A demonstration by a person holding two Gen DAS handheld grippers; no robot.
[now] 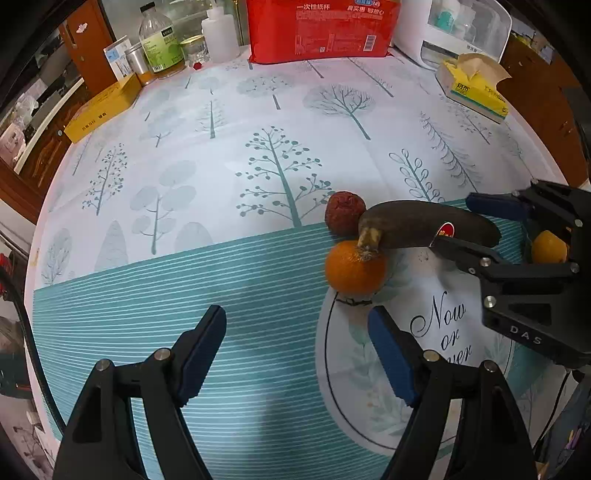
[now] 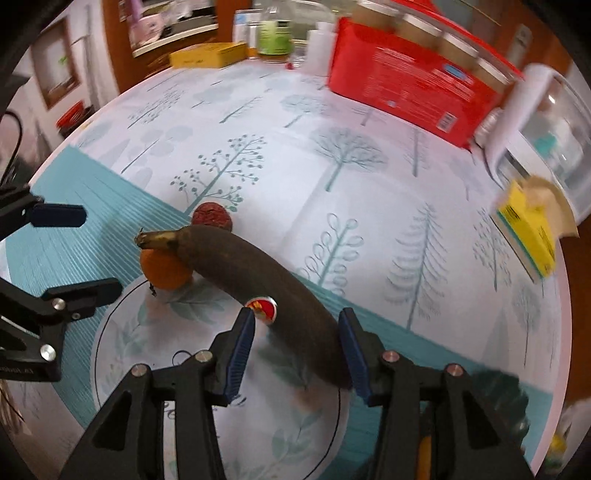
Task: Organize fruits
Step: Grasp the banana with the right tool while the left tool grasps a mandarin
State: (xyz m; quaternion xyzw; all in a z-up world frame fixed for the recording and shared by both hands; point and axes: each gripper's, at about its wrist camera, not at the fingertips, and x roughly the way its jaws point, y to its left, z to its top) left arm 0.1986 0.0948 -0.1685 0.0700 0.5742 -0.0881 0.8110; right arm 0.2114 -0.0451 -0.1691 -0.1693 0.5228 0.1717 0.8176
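Note:
A dark overripe banana (image 1: 424,224) with a red sticker lies on the tablecloth; its stem rests on an orange (image 1: 355,268). A wrinkled red fruit (image 1: 344,211) sits just behind them. A second, yellow-orange fruit (image 1: 549,246) shows behind the right gripper. My left gripper (image 1: 297,347) is open and empty, in front of the orange. My right gripper (image 2: 297,345) is open with the banana (image 2: 258,280) between its fingers, not clamped. The orange (image 2: 164,271) and red fruit (image 2: 211,216) lie beyond it.
A white circle with script lettering (image 1: 441,328) is printed on the teal cloth. At the back stand a red paper-cup pack (image 1: 321,29), bottles (image 1: 159,40), a yellow box (image 1: 101,109), a tissue box (image 1: 474,86) and a white appliance (image 1: 465,29).

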